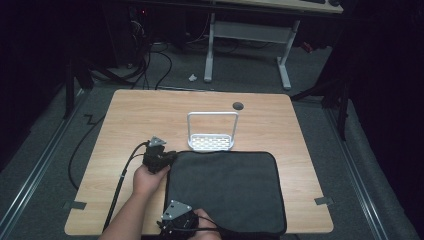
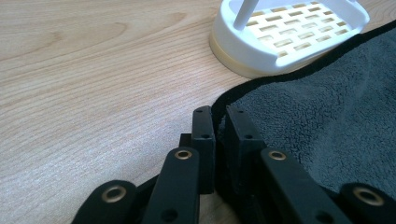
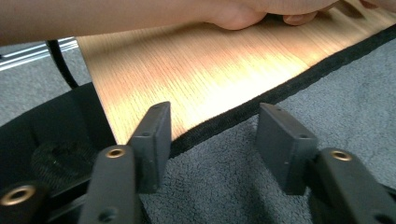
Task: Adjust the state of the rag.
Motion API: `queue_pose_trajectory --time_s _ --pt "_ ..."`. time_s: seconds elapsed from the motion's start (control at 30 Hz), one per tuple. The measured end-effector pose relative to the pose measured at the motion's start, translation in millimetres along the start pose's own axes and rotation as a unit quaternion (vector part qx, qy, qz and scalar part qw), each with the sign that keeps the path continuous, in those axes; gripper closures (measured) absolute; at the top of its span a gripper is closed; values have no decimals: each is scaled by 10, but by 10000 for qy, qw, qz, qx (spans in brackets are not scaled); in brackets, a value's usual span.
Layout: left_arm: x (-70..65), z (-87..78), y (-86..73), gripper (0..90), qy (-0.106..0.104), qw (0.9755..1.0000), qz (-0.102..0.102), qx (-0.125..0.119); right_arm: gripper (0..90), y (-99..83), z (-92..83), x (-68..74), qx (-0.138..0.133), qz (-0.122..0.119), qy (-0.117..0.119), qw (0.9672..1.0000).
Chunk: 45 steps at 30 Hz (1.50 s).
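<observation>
The left gripper [image 1: 167,159] is pinching the far-left corner of the dark grey towel [image 1: 225,192], its jaws closed on the black hem, as the left gripper view [image 2: 215,122] is showing. The towel is lying flat on the wooden table [image 1: 125,130], spreading from that pinched corner toward the person's side and to the right. Nearer the person along the towel's left edge, the right gripper [image 1: 181,227] is hanging over the near-left corner with its jaws standing wide apart; in the right gripper view [image 3: 212,135] the hem is running between them and the pads are not pressing on it.

The step in hand is looking like taking the second corner so the towel can be lifted or folded. To do it well, the right gripper should be sinking until one pad slides under the hem and the other rests on the pile, then closing close to the corner, not further along the edge, so both corners rise evenly. The left grip should be holding firm meanwhile.

Just beyond the towel's far edge, touching or nearly touching it, a white slotted rack [image 1: 211,142] with a tall hoop handle is standing.

Counting: one towel, one rack, one table, two grippers.
</observation>
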<state>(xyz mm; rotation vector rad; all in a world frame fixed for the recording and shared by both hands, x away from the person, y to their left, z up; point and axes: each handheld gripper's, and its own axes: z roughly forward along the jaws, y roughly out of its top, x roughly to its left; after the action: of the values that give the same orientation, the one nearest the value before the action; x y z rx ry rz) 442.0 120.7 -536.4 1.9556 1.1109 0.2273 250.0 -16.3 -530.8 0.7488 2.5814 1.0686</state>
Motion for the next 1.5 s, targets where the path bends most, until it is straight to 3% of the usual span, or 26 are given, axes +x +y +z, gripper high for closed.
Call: queue_pose_trajectory --time_s 0.33,0.47,0.63,0.83,0.97,1.1,1.13,1.2,1.5 --pt "12 -2 0 820 -8 10000 -58 4 750 -1 -33 -45 39 -68 -131 9999" --pt "16 -3 -1 823 -6 10000 -85 -9 798 0 -52 -60 7 -81 -116 9999" --pt "56 -35 -14 837 -88 9995 -246 -168 814 4 -122 -62 -89 -88 -121 9998" --pt "83 -71 -25 846 -147 9988 -336 -336 821 22 -220 -61 -386 -118 -182 9990" --pt "128 -117 -30 848 -317 9967 -550 -507 822 39 -291 -77 -543 -96 -233 9982" --pt "157 -143 -30 850 -344 9951 -727 -581 822 57 -329 -101 -628 -69 -250 9977" --pt "173 -164 -33 850 -377 9931 -912 -641 823 71 -338 -106 -643 -84 -265 9975" --pt "171 -187 -35 849 -370 9912 -1025 -756 823 96 -362 -113 -721 -68 -246 9971" --pt "190 -316 -36 848 -299 9909 -954 -902 822 222 -450 -71 -923 -138 -230 9954"
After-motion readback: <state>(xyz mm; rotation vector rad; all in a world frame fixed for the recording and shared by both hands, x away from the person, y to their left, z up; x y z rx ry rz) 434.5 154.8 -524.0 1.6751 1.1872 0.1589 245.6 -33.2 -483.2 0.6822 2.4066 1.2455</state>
